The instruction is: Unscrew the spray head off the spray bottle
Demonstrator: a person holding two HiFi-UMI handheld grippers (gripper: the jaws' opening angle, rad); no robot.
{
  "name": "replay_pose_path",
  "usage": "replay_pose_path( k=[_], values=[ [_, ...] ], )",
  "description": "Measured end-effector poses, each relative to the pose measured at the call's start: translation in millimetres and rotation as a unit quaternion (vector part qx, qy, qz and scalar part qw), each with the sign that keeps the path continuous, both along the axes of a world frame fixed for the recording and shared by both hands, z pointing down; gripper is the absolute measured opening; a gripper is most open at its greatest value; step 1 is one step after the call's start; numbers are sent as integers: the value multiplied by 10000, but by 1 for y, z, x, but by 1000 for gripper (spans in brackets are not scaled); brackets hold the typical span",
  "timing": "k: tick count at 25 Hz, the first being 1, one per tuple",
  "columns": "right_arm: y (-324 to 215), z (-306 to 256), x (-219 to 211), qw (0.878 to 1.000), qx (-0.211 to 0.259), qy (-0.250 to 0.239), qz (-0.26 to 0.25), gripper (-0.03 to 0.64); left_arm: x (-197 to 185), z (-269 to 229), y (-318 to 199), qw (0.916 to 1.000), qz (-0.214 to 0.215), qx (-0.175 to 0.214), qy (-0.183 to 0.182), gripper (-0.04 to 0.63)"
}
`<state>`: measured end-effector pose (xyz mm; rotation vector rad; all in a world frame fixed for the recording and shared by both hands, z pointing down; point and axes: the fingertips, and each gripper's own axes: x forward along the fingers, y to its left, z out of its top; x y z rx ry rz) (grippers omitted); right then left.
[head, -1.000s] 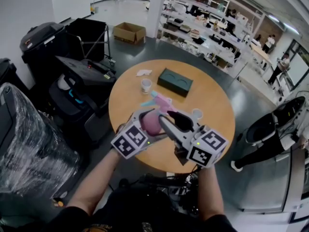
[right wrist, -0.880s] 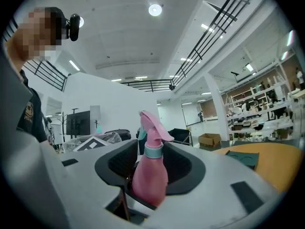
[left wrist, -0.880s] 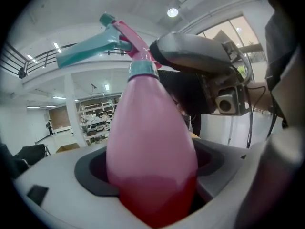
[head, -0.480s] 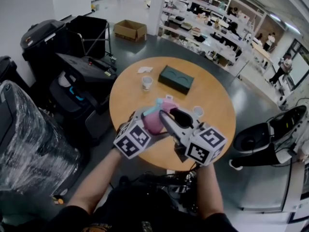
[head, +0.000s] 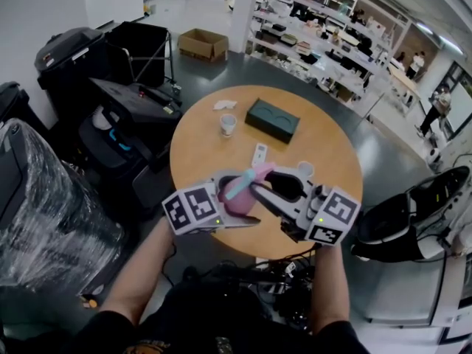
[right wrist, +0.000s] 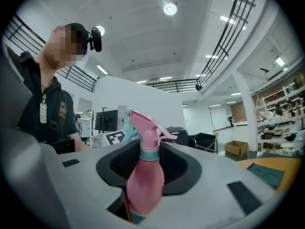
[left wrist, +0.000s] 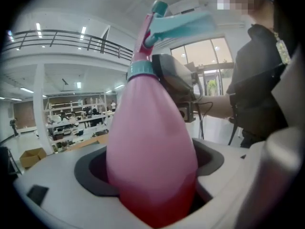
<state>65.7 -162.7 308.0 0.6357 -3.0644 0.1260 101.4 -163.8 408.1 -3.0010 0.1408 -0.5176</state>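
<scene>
A: Where's the spray bottle (head: 237, 200)?

B: Off the round wooden table (head: 324, 135). It's up in the air over the near edge, roughly upright and leaning a little, between the two grippers.

A: Which one has hold of it?

B: Both. The left gripper (head: 243, 198) is clamped on the wide lower part of the pink body, and in its own view the bottle swells straight up out of the jaw gap. The right gripper (head: 262, 189) comes in from the opposite side. Its jaws have just been closing with the bottle between them, and they grasp the pink body below the teal collar (left wrist: 141, 71).

A: And the spray head (left wrist: 167, 28)?

B: On the bottle, seated on that collar (pink neck, teal trigger).

A: Anything else on the table?

B: A white paper cup (head: 228, 125) with a dark green box (head: 272, 121) near it, both on the far side and well apart from the bottle.
</scene>
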Motion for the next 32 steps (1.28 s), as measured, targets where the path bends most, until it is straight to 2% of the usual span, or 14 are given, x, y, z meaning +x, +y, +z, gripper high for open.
replay_pose_path(
  k=[5, 8, 14, 18, 20, 23, 30, 32],
  values=[
    [15, 0, -1, 9971, 119, -82, -744, 137, -1, -2, 20, 9979, 632, -101, 76, 436],
    [12, 4, -3, 9963, 88, -186, -835, 140, -2, 1, 19, 9976, 653, -152, 170, 436],
    [-3, 10, -2, 9996, -56, -116, -260, 170, -10, 10, -15, 9989, -405, -167, 169, 436],
    [-18, 15, 7, 9987, -135, 38, 492, 170, -21, 13, -44, 9916, -1284, -99, 150, 436],
    [-21, 14, 6, 9970, -165, 106, 752, 168, -25, 15, -53, 9878, -1555, -46, 102, 436],
    [-25, 12, -1, 9947, -215, 168, 988, 121, -24, 15, -57, 9860, -1666, -33, 84, 437],
    [-35, 13, -5, 9848, -348, 225, 1686, 120, -18, 13, -61, 9800, -1984, 106, 49, 436],
    [-36, 12, -5, 9838, -326, 185, 1752, 120, -17, 11, -60, 9796, -2008, 108, 58, 436]
  ],
)
